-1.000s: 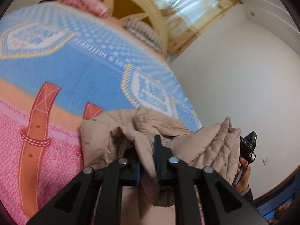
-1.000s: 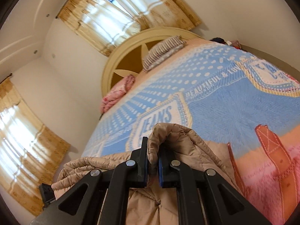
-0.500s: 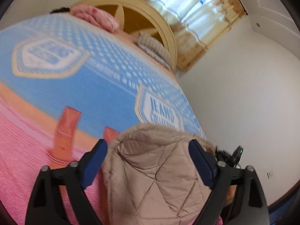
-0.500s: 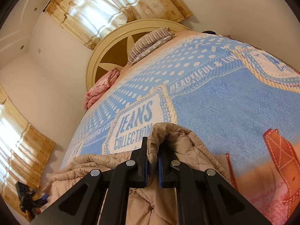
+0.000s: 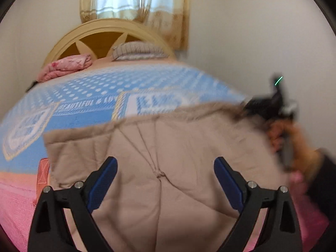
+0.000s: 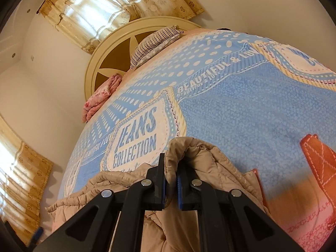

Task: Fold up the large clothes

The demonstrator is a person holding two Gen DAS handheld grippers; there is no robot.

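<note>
My left gripper [image 5: 166, 178] has just been opening and its jaws now stand spread wide, with nothing pinched. The coat [image 5: 168, 147] lies flat on the bedspread [image 5: 84, 113] below and ahead of them. Its tan quilted panel fills the gap between my blue pads [image 5: 105, 180], but neither pad presses on it. The stitched knot where the quilting lines meet sits about midway between the two fingers. The coat's far edge runs across the blue part of the bedspread, just short of the white badge print.

My right gripper [image 6: 171, 187] is pressed nearly together, pinching a fold of the coat [image 6: 195, 157]. The fold humps up above the fingertips and drapes down on both sides of them. More of the coat trails off to the left along the bed's edge. In the left view my right hand [image 5: 289, 138] and its gripper show blurred at the coat's right corner.

Beyond the coat lie a striped pillow [image 6: 155, 42] and a pink blanket [image 6: 98, 96] by the headboard [image 6: 109, 63].
</note>
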